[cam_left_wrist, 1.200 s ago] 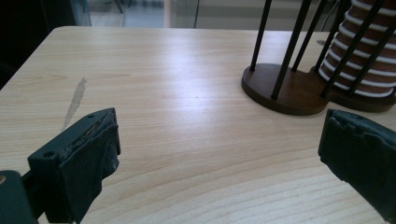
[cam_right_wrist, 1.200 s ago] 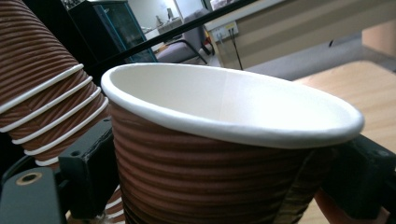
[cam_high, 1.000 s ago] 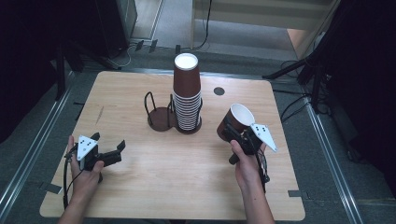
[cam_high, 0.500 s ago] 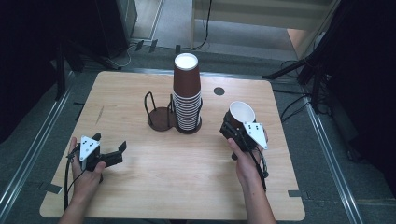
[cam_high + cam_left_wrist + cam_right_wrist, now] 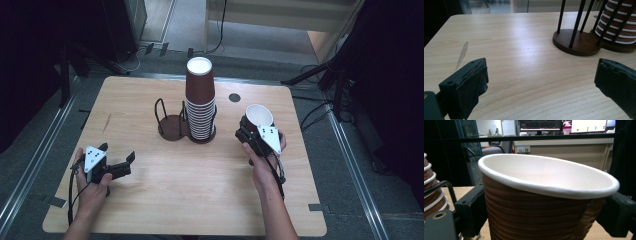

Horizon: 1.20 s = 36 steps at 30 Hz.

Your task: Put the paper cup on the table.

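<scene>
A tall stack of brown ribbed paper cups (image 5: 200,102) stands in one bay of a black wire holder (image 5: 172,125) near the table's middle; the other bay is empty. My right gripper (image 5: 251,131) is to the right of the stack, shut on a single brown cup (image 5: 259,116) with a white inside, mouth tilted up. In the right gripper view this cup (image 5: 544,202) sits between the black fingers (image 5: 471,212), with the stack (image 5: 431,195) at the left edge. My left gripper (image 5: 121,168) rests open at the front left, its jaws wide apart and empty, facing the holder base (image 5: 576,42).
The wooden table (image 5: 150,200) has a small black round spot (image 5: 234,97) behind the held cup and a pale scuff (image 5: 462,53) at its left. Black stands and cables surround the table. Bare wood lies between the two grippers.
My right hand has turned and drawn slightly in toward the stack, so the held cup stands more upright. The left gripper has stayed put, still open.
</scene>
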Each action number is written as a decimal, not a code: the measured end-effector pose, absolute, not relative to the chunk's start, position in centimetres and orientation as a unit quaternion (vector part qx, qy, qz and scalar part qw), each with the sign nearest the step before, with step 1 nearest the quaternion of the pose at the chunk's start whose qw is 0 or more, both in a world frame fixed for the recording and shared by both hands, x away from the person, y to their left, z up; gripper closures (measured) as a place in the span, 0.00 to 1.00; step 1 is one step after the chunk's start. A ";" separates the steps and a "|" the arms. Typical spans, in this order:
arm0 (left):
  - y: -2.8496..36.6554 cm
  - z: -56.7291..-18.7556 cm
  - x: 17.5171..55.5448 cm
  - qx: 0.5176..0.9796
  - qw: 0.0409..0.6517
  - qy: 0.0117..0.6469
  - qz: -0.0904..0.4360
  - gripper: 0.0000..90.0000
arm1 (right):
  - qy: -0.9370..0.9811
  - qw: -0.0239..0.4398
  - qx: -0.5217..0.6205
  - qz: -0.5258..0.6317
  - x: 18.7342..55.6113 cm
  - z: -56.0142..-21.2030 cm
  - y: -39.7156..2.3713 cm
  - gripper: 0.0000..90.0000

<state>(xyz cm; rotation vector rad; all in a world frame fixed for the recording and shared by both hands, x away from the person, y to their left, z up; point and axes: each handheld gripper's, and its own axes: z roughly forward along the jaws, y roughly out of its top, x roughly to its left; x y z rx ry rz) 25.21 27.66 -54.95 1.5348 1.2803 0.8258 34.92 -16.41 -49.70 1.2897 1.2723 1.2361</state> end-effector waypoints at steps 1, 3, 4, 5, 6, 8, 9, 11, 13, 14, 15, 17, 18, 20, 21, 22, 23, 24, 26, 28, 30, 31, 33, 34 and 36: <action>27.7 -55.0 25.2 0.626 0.470 0.523 0.337 0.00 | 0.514 0.457 0.525 0.502 35.0 -49.7 -16.4 0.12; 27.6 -54.9 25.2 0.627 0.470 0.523 0.336 0.00 | 0.513 0.458 0.525 0.501 35.2 -49.7 -16.5 0.12; 27.6 -54.9 25.2 0.628 0.470 0.522 0.336 0.00 | 0.513 0.459 0.526 0.500 35.3 -49.8 -16.5 0.12; 27.6 -54.9 25.2 0.628 0.470 0.522 0.336 0.00 | 0.514 0.459 0.527 0.497 35.4 -49.8 -16.5 0.12; 27.6 -54.9 25.2 0.628 0.470 0.522 0.335 0.00 | 0.514 0.461 0.527 0.497 35.4 -49.9 -16.5 0.12; 27.6 -54.9 25.2 0.627 0.471 0.523 0.335 0.00 | 0.514 0.464 0.526 0.494 35.6 -50.0 -16.5 0.12; 27.6 -54.9 25.2 0.627 0.470 0.523 0.335 0.00 | 0.514 0.465 0.526 0.493 35.7 -50.1 -16.5 0.12; 27.6 -54.9 25.2 0.628 0.470 0.523 0.334 0.00 | 0.513 0.465 0.528 0.491 35.9 -50.2 -16.6 0.12; 27.5 -55.0 25.2 0.627 0.471 0.522 0.334 0.00 | 0.513 0.468 0.529 0.488 36.1 -50.4 -16.6 0.12; 27.5 -55.0 25.3 0.629 0.470 0.522 0.335 0.00 | 0.513 0.470 0.529 0.486 36.2 -50.5 -16.6 0.12; 27.5 -54.9 25.3 0.629 0.469 0.522 0.334 0.00 | 0.514 0.471 0.529 0.484 36.3 -50.6 -16.7 0.11; 27.5 -54.9 25.3 0.629 0.470 0.522 0.334 0.00 | 0.517 0.473 0.529 0.479 36.5 -50.8 -16.8 0.11; 27.5 -54.9 25.3 0.628 0.470 0.522 0.334 0.00 | 0.517 0.474 0.531 0.476 36.7 -51.0 -16.9 0.11; 27.5 -54.9 25.3 0.628 0.471 0.522 0.334 0.00 | 0.515 0.476 0.533 0.473 36.9 -51.2 -17.1 0.11; 27.5 -54.9 25.2 0.628 0.471 0.522 0.333 0.00 | 0.515 0.477 0.532 0.473 37.0 -51.3 -17.2 0.11; 27.5 -55.0 25.2 0.628 0.471 0.522 0.333 0.00 | 0.514 0.480 0.532 0.471 37.1 -51.4 -17.3 0.11; 27.5 -55.0 25.2 0.628 0.472 0.522 0.333 0.00 | 0.513 0.480 0.533 0.471 37.2 -51.4 -17.4 0.11; 27.5 -55.0 25.2 0.628 0.472 0.522 0.333 0.00 | 0.513 0.483 0.533 0.469 37.3 -51.6 -17.4 0.11; 27.5 -54.9 25.2 0.628 0.472 0.522 0.332 0.00 | 0.515 0.485 0.532 0.466 37.5 -51.8 -17.5 0.11; 27.5 -54.9 25.2 0.628 0.472 0.523 0.332 0.00 | 0.517 0.488 0.530 0.462 37.6 -52.0 -17.5 0.11; 27.5 -54.9 25.2 0.628 0.472 0.523 0.332 0.00 | 0.521 0.492 0.525 0.460 37.8 -52.2 -17.5 0.11; 27.5 -54.9 25.2 0.628 0.472 0.523 0.331 0.00 | 0.524 0.496 0.519 0.459 37.9 -52.3 -17.5 0.11; 27.5 -54.9 25.2 0.628 0.471 0.523 0.331 0.00 | 0.530 0.505 0.509 0.454 38.1 -52.4 -17.5 0.11; 27.5 -55.0 25.2 0.628 0.472 0.523 0.331 0.00 | 0.530 0.504 0.510 0.453 38.2 -52.5 -17.6 0.11; 27.5 -55.0 25.2 0.628 0.472 0.523 0.331 0.00 | 0.531 0.504 0.511 0.450 38.5 -52.7 -17.7 0.10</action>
